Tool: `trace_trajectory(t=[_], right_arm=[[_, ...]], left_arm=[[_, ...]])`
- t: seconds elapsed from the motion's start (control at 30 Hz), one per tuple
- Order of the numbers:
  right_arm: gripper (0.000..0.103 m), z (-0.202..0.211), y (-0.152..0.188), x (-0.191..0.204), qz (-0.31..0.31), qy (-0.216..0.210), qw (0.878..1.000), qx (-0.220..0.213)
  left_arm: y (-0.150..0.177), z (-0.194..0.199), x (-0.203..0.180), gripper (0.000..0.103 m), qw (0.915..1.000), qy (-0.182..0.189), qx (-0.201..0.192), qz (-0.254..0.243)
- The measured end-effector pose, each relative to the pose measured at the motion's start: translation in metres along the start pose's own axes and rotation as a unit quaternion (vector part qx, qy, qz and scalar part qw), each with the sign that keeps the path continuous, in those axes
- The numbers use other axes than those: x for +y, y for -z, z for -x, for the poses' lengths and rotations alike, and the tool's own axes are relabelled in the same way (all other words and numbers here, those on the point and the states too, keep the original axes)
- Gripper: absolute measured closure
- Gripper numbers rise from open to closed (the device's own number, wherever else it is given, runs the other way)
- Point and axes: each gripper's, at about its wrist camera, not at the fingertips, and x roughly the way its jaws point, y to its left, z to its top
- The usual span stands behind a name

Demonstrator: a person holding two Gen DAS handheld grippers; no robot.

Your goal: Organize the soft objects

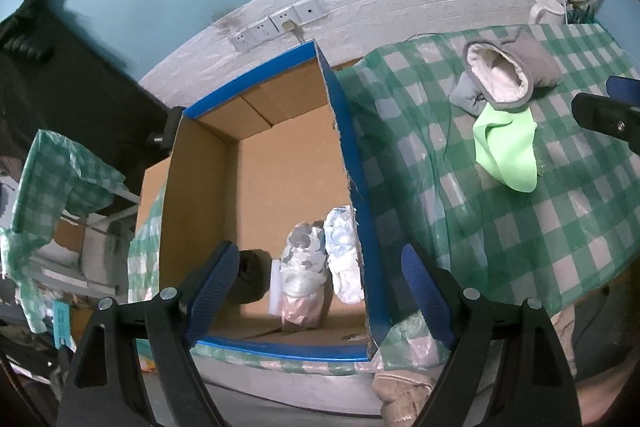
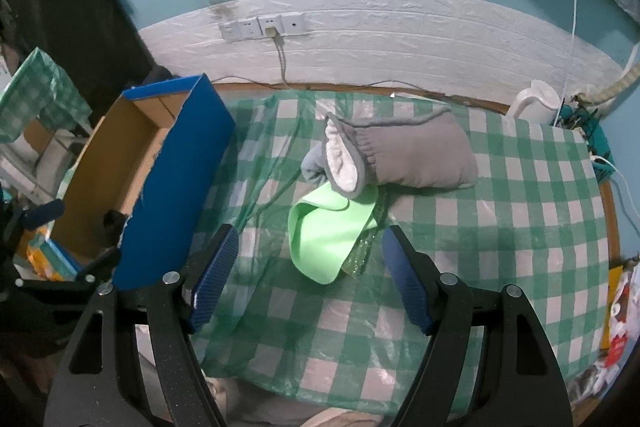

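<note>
A blue cardboard box [image 1: 352, 147] [image 2: 176, 163] stands open at the left end of the checked table. Inside it lie rolled pale cloth bundles [image 1: 308, 267] and a dark item [image 1: 250, 275]. My left gripper [image 1: 320, 291] hangs open over the box's near edge, with nothing between its fingers. On the table lie a grey fleece-lined mitten [image 2: 400, 155] [image 1: 516, 67] and a light green cloth [image 2: 328, 235] [image 1: 508, 155] partly under its cuff. My right gripper [image 2: 312, 279] is open just short of the green cloth, holding nothing. In the left wrist view its black tip [image 1: 604, 119] shows at the right edge.
A green-and-white checked cover [image 2: 500, 227] drapes the table. A white kettle [image 2: 536, 103] and a teal rack [image 2: 592, 135] stand at the far right corner. Wall sockets [image 2: 264, 25] with a cable are behind. More checked shelving [image 1: 44, 163] sits left of the box.
</note>
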Motion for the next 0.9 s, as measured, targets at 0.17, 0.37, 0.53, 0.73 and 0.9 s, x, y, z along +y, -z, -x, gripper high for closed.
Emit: trace_trajectory(t=[0.17, 0.37, 0.53, 0.73, 0.9], right_arm=[[0.028, -0.003, 0.000, 0.001, -0.001, -0.002, 1.000, 0.009], [0.028, -0.003, 0.001, 0.007, 0.000, -0.003, 1.000, 0.010], [0.027, 0.000, 0.000, 0.015, -0.006, 0.004, 1.000, 0.004], [0.026, 0.003, 0.000, 0.020, -0.006, 0.001, 1.000, 0.003], [0.026, -0.002, 0.002, 0.019, -0.008, 0.001, 1.000, 0.012]], left_arm=[[-0.002, 0.006, 0.001, 0.020, 0.9997, 0.013, -0.019, -0.001], [-0.003, 0.004, -0.002, 0.020, 0.9995, 0.025, -0.018, -0.008], [-0.004, 0.007, 0.001, 0.020, 0.9961, 0.087, -0.012, 0.010], [-0.006, 0.013, 0.007, 0.019, 0.9928, 0.114, -0.031, 0.022], [-0.007, 0.010, 0.009, 0.019, 0.9938, 0.104, -0.027, 0.028]])
